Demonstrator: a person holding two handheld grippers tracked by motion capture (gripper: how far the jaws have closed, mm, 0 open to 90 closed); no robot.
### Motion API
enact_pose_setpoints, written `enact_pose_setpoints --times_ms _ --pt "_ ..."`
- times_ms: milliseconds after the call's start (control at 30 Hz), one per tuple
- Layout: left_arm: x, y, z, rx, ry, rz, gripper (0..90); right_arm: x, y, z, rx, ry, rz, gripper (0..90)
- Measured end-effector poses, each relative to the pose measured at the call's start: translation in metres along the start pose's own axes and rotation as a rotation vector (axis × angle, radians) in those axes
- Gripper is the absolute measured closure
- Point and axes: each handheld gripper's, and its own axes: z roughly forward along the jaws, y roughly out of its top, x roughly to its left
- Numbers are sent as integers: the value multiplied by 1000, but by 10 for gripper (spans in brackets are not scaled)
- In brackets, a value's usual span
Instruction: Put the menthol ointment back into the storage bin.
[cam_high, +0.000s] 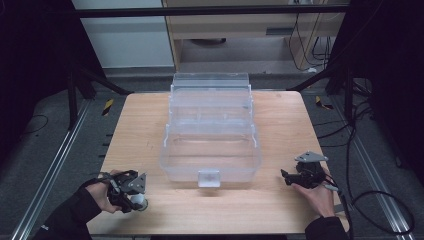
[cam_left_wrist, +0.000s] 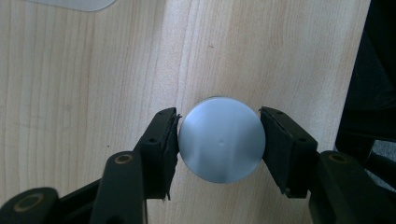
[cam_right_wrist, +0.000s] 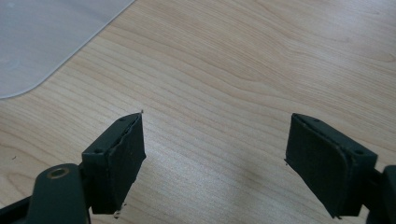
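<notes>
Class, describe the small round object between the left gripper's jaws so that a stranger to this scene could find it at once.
Start at the clear plastic box in the middle of the wooden table, then look to the table's near left corner. There the left gripper is shut on a small object with a round, pale grey top, the only loose item on the wood.

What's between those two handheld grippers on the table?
In the high view, the clear plastic box's front end sits between the left gripper and right gripper.
</notes>
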Motion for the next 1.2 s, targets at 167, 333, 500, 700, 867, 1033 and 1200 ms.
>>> enact_pose_setpoints --times_ms 167,333,500,700,867,1033,1200 --pt "0 1 -1 9 -1 9 495 0 0 1 4 0 -5 198" --pt "0 1 -1 20 6 14 499 0 0 0 6 3 -5 200" --pt "1 2 -6 3 13 12 500 1 0 1 9 9 -7 201" --pt "2 4 -25 -6 33 0 500 0 0 0 8 12 -10 201" --pt "6 9 -45 -16 54 -5 500 1 -1 -1 3 16 -5 201" --pt "9 12 -59 -24 65 -4 501 0 -1 -1 1 17 -12 201" --pt "15 16 -77 -30 85 -15 501 0 -1 -1 3 14 -9 201"
